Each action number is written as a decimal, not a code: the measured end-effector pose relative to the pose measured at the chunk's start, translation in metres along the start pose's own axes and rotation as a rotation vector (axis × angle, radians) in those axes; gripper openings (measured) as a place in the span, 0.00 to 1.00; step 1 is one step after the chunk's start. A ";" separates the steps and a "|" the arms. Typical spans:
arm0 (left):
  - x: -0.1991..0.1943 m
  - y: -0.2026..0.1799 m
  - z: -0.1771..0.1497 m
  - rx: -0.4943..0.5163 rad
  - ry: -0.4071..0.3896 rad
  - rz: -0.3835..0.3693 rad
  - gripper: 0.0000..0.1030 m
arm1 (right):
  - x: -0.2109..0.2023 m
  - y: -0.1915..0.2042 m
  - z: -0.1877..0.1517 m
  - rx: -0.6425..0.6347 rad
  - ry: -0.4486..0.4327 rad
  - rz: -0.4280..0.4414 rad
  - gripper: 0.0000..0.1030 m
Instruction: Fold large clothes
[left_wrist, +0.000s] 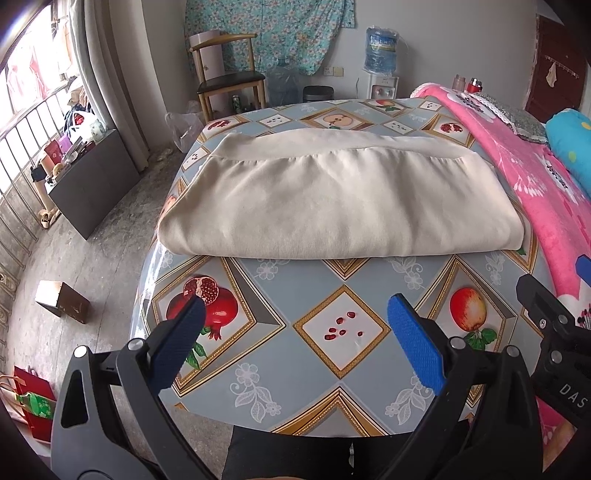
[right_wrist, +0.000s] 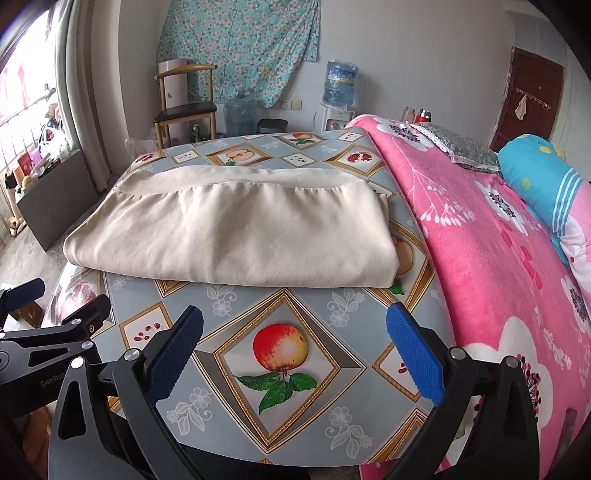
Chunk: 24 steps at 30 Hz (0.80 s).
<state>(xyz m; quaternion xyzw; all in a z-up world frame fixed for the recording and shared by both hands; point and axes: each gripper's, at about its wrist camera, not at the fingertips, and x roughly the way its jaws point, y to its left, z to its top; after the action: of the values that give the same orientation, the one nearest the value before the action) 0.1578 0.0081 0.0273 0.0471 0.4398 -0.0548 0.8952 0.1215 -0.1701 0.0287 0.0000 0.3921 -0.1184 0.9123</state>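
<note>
A cream garment (left_wrist: 332, 195) lies folded into a thick rectangle on the fruit-patterned table (left_wrist: 325, 354), its ribbed hem along the far side. In the right wrist view the same folded garment (right_wrist: 236, 232) sits in the middle of the table (right_wrist: 240, 406). My left gripper (left_wrist: 295, 314) hovers open over the near part of the table, short of the garment, nothing between its blue pads. My right gripper (right_wrist: 294, 325) is also open and empty, held back from the garment's near fold. Each gripper shows at the edge of the other's view.
A bed with a pink floral blanket (right_wrist: 491, 258) borders the table on the right. A wooden chair (left_wrist: 229, 81), a water dispenser (left_wrist: 380, 59) and a bin stand by the far wall. A dark cabinet (left_wrist: 92, 184) and a small box (left_wrist: 62, 301) are on the left floor.
</note>
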 end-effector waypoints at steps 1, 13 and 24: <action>0.000 0.000 0.000 0.000 0.001 0.000 0.92 | 0.000 0.000 0.000 -0.001 0.000 0.000 0.94; 0.000 -0.001 -0.001 0.000 -0.004 0.005 0.92 | 0.000 -0.001 0.000 0.000 -0.003 -0.001 0.94; 0.000 0.000 -0.001 0.000 -0.003 0.004 0.92 | -0.002 -0.001 0.000 0.000 -0.004 -0.005 0.94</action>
<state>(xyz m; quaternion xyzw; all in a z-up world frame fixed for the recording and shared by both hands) 0.1575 0.0077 0.0265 0.0479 0.4382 -0.0530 0.8960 0.1204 -0.1704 0.0301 -0.0010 0.3903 -0.1206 0.9128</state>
